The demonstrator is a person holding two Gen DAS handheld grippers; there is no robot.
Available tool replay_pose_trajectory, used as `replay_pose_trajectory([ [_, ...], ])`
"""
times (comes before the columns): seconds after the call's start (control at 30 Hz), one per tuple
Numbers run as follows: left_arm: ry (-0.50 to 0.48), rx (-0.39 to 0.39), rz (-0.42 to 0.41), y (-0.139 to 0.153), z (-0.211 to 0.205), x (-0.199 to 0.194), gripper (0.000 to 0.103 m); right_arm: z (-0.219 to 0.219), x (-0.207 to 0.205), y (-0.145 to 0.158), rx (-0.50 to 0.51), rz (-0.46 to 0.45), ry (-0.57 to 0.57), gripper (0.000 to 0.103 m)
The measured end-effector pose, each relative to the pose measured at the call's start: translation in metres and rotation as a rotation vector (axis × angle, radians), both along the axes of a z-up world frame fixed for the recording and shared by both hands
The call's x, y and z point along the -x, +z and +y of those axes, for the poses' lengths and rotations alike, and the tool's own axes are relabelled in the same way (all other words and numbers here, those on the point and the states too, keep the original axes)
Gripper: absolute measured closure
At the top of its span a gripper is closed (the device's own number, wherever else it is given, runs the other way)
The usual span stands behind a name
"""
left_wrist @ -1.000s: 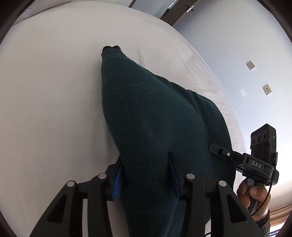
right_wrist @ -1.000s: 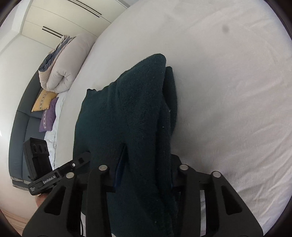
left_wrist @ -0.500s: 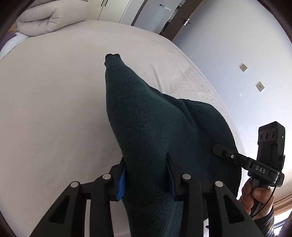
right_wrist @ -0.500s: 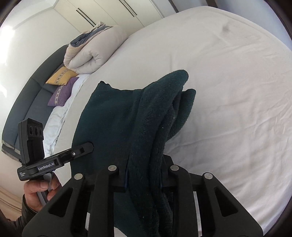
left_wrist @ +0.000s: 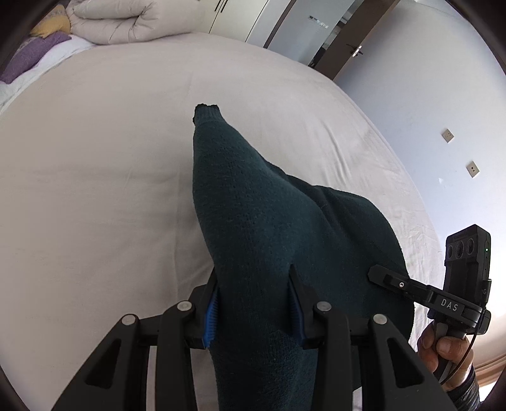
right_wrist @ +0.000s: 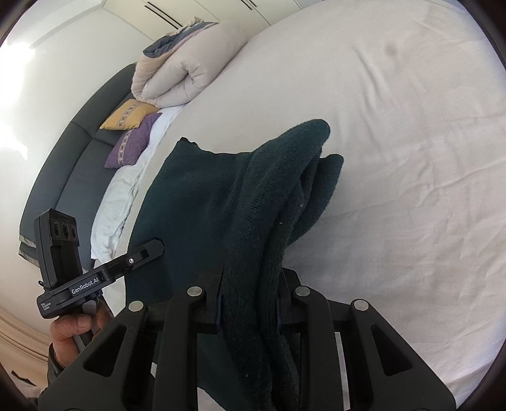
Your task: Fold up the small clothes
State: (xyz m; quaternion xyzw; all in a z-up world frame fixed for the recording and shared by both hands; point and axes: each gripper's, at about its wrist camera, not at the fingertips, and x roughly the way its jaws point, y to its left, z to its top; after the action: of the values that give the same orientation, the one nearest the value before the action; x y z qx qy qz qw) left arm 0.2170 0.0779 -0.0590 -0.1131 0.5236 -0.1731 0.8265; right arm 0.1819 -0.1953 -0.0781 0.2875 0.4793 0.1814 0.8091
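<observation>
On the wide white bed sheet [left_wrist: 95, 189], seen from the left wrist camera, a dark green knitted sweater [left_wrist: 253, 227] runs from the near edge of the view out toward the middle of the mattress, its narrow cuffed sleeve end [left_wrist: 207, 110] pointing away to the far side. The left gripper [left_wrist: 254, 303] has its blue-padded fingers [left_wrist: 211, 313] pressed in on either side of a thick bunch of the knit, so the jaws are clamped on the sweater with cloth filling the gap. To the near right, the right gripper [left_wrist: 384, 276] reaches in against the sweater's right edge, its handle in the person's right hand [left_wrist: 449, 347]; its jaws cannot be told from here. A rolled cream duvet [left_wrist: 126, 19] and a purple cushion [left_wrist: 31, 53] lie at the far left.

From the right wrist camera, the right gripper [right_wrist: 249, 297] has its jaws closed narrowly on a folded ridge of the dark green sweater [right_wrist: 196, 202], whose bunched end [right_wrist: 316, 148] rests on the white sheet [right_wrist: 395, 158] just beyond. At the near left the left gripper [right_wrist: 148, 249] touches the sweater's left edge, held by the left hand [right_wrist: 76, 328]. Far left sit the cream duvet [right_wrist: 180, 69], a yellow cushion [right_wrist: 129, 113], the purple cushion [right_wrist: 132, 145] and a dark grey headboard [right_wrist: 63, 177].
</observation>
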Motion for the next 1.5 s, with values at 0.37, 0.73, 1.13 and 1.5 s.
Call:
replay_pose_trajectory([
  [0.37,0.118,0.008,-0.072,-0.008,0.027,0.03,0.038,-0.042,0.011,-0.055,-0.1,0.051,-0.14,0.046],
  [0.73,0.194,-0.236,-0.587,0.087,0.012,0.171,0.0,-0.073,0.115,0.045,0.132,-0.191,-0.334,0.046],
  [1.13,0.37,-0.329,-1.043,0.224,0.033,0.267,0.0,-0.032,0.244,0.221,0.429,-0.853,-0.52,0.0],
  [1.5,0.359,-0.411,-0.814,0.202,0.028,0.246,0.0,-0.024,0.275,0.258,0.513,-0.841,-0.476,0.0],
])
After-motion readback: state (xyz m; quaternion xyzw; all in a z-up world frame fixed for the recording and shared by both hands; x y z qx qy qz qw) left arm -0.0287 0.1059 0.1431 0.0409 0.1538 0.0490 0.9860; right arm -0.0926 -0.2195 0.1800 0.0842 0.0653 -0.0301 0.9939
